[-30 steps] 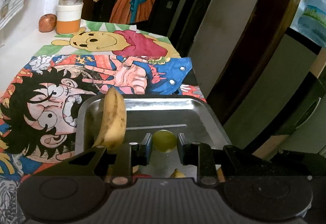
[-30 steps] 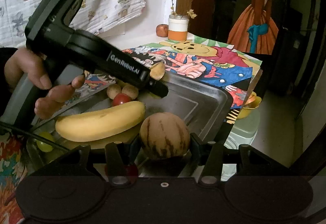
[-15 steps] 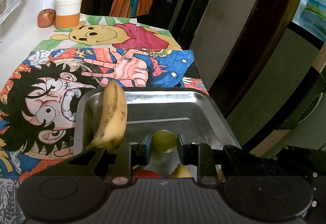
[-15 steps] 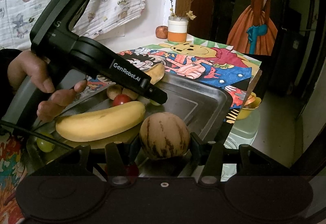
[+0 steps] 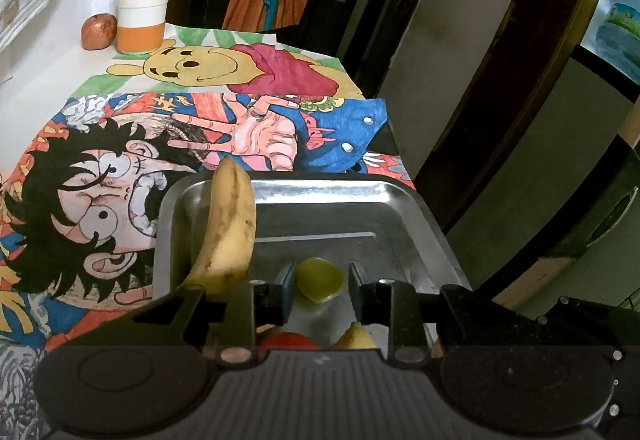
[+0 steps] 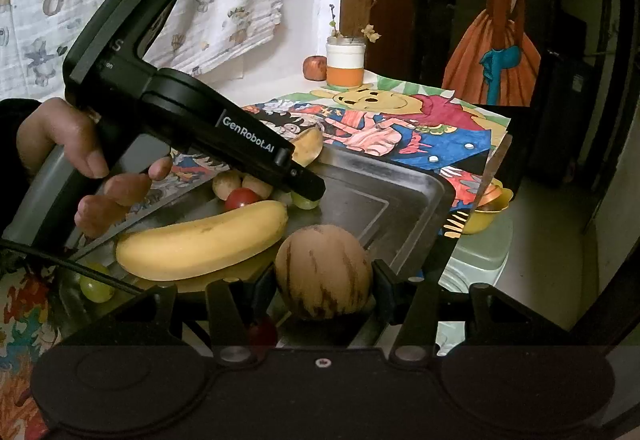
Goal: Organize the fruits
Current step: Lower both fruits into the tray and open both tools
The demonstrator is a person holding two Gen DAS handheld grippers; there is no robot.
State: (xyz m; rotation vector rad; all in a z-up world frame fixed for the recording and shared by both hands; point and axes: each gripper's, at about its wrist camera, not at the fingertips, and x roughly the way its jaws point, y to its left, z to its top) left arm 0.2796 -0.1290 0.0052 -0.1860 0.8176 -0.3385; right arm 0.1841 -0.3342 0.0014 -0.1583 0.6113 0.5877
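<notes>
While our left gripper (image 5: 318, 294) points down into the metal tray (image 5: 360, 196), its jaws are opening around a green grape (image 5: 319, 279); the grape sits on the tray floor between the pads, with a gap showing at its 3 o'clock side. At the grape's 10 o'clock a spotted banana (image 5: 230, 236) leans on the tray's rim. Just below the pads, at 6 o'clock, we see a red tomato (image 5: 288, 340).

Our right gripper (image 6: 324, 286) stands at a middling width, its pads pressed on both sides of a round striped melon (image 6: 323, 272) over the near edge of the tray (image 6: 400, 176). At the melon's 9 o'clock lies a yellow banana (image 6: 200, 240). A hand (image 6: 72, 148) at 10 o'clock grips the other tool.
</notes>
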